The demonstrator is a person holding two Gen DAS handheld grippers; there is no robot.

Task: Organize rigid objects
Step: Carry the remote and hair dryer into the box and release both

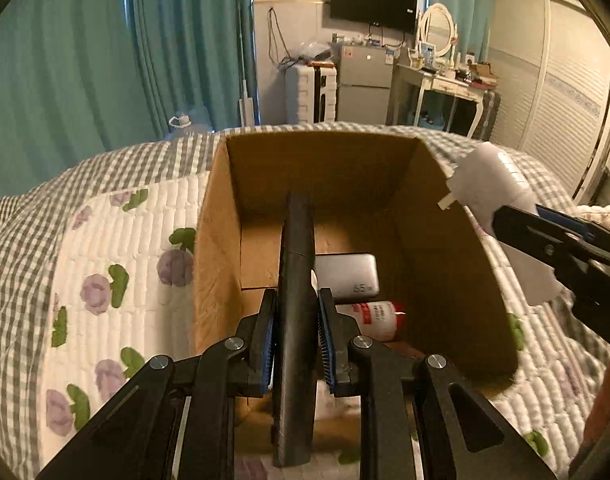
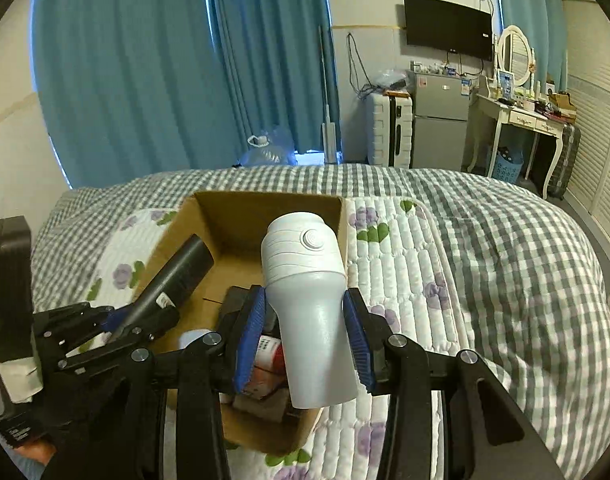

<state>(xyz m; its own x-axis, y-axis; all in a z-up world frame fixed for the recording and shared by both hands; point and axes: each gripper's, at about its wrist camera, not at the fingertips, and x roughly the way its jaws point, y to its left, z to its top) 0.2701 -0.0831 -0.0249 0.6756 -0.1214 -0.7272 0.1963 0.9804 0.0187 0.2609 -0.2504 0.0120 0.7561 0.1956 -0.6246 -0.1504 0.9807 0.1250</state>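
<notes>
Because both tongs are loaded at once over the same cardboard box (image 1: 457, 264), the likeliest trouble is a clash above its opening. The left tongs (image 1: 295, 344) are clamped on a long black tube (image 1: 297, 280), which points down into the box over a grey power bank (image 1: 351, 276) and a white bottle with a red cap (image 1: 379, 318) lying on the box floor. The right tongs (image 2: 307, 340) grip a white flask (image 2: 309, 304) around its narrower waist, held above the box's right wall. If both came down together, flask and tube could knock, or the flask could catch the cardboard rim and tip the box. The flask looks smooth and tapered, so I judge it could slide in the pads if jolted; dropped from there, it would strike the things already inside.

The box sits on a bed (image 2: 505, 240) with a quilted floral cover over grey check, a soft base that may let the box lean under a push. Beyond the bed's far edge are teal curtains (image 2: 145, 80), a wall television (image 2: 447, 26), a small fridge (image 2: 441, 120) and a white dressing table with a mirror (image 2: 517, 112).
</notes>
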